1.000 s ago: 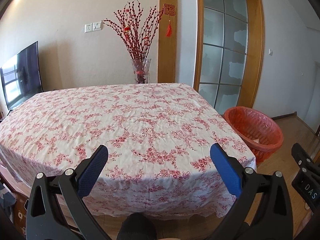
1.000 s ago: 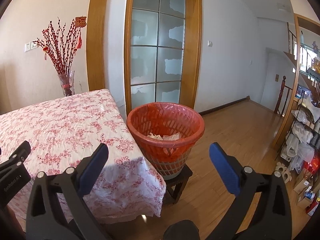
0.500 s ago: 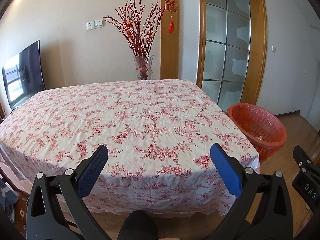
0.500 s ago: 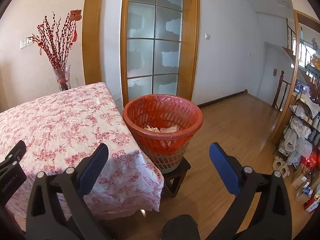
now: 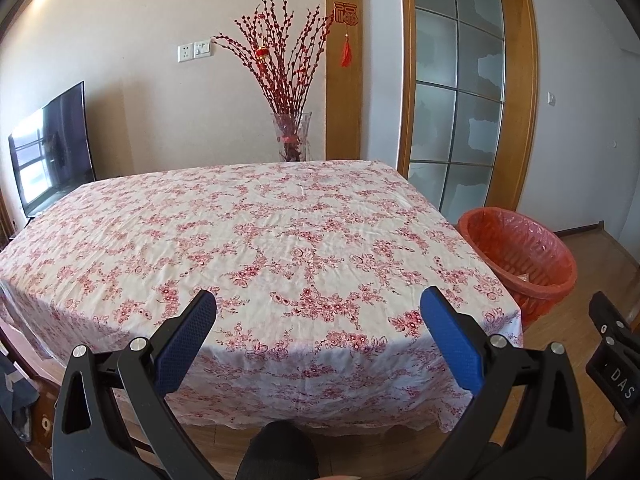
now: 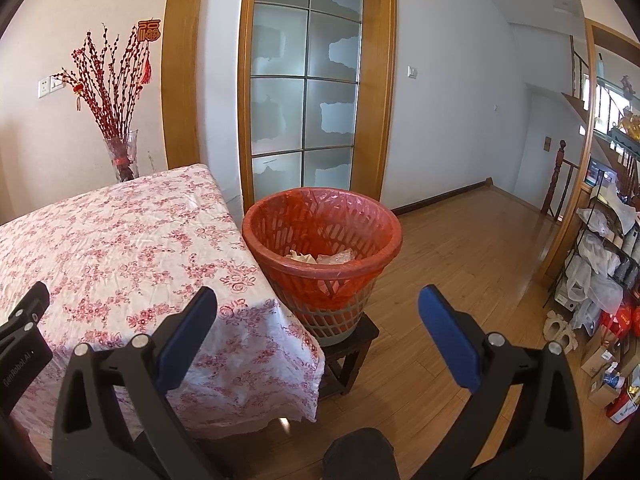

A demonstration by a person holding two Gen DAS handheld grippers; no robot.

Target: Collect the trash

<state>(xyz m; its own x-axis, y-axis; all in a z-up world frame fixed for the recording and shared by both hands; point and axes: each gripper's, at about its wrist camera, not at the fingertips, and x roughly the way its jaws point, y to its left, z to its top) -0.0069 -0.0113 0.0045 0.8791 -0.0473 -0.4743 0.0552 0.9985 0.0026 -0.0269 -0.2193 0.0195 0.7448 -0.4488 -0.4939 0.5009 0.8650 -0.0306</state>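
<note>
A red-lined waste basket (image 6: pixel 322 254) stands on a small dark stool (image 6: pixel 350 354) at the table's right corner; it also shows in the left wrist view (image 5: pixel 520 258). Crumpled paper and plastic trash (image 6: pixel 320 257) lies inside it. My left gripper (image 5: pixel 318 312) is open and empty, held before the near edge of the table (image 5: pixel 248 236) with its floral cloth. My right gripper (image 6: pixel 318 304) is open and empty, held in front of the basket and short of it. I see no trash on the tablecloth.
A glass vase with red branches (image 5: pixel 290 136) stands behind the table's far edge. A TV (image 5: pixel 50 148) is at the left wall. A glass door (image 6: pixel 306 92) is behind the basket. Cluttered shelves (image 6: pixel 604 264) stand at the far right across wooden floor (image 6: pixel 460 264).
Both grippers have drawn back and risen a little; the table and basket look slightly farther and lower in view. Both stay open and empty.
</note>
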